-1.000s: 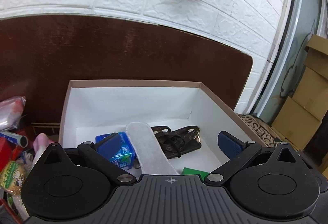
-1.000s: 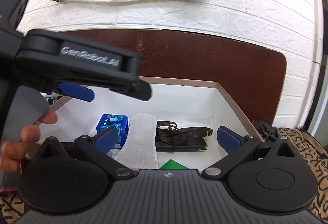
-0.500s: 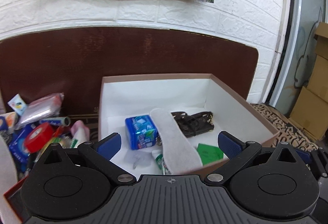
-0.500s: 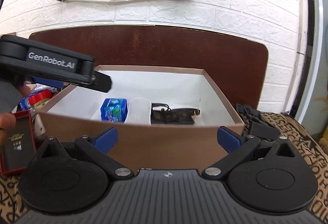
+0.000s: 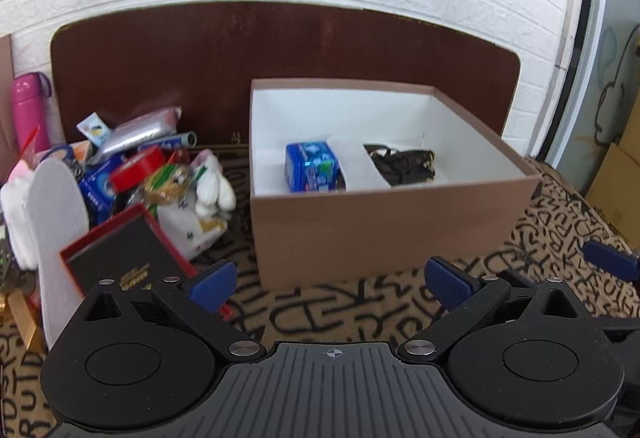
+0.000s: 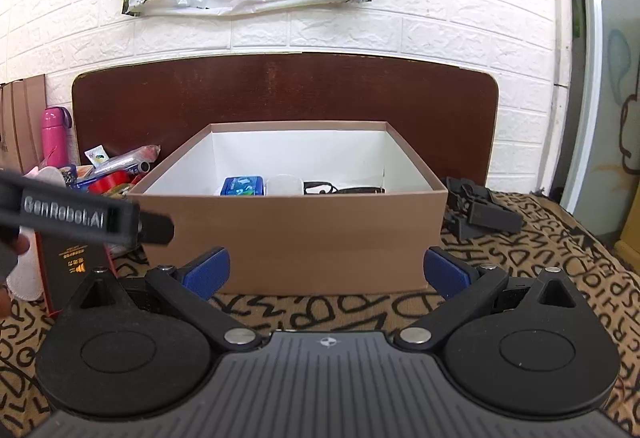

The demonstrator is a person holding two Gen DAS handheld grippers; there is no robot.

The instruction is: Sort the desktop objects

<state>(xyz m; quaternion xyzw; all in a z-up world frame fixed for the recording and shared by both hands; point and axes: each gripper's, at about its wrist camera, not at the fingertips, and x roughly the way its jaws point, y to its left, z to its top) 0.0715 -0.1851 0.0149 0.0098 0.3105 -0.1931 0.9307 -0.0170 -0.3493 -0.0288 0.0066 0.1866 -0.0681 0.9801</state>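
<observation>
Two grippers, left (image 5: 327,284) and right (image 6: 327,274), both spread wide and empty; box (image 5: 384,234) straight ahead of the fingers, holding tin (image 5: 311,170), insole (image 5: 356,167), strap; unsorted pile (image 5: 132,173) ahead-left of the left fingers; judged between picks; next: swing left, close on one pile item.

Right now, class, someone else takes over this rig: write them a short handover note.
Left gripper: jaws open, holding nothing, in front of the box.
Right gripper: jaws open, holding nothing, also facing the box.
Done: blue packet, white insole and dark strappy item lie in the box.
Left: the pile left of the box, including red tape roll, another insole and black booklet in a red case.
</observation>
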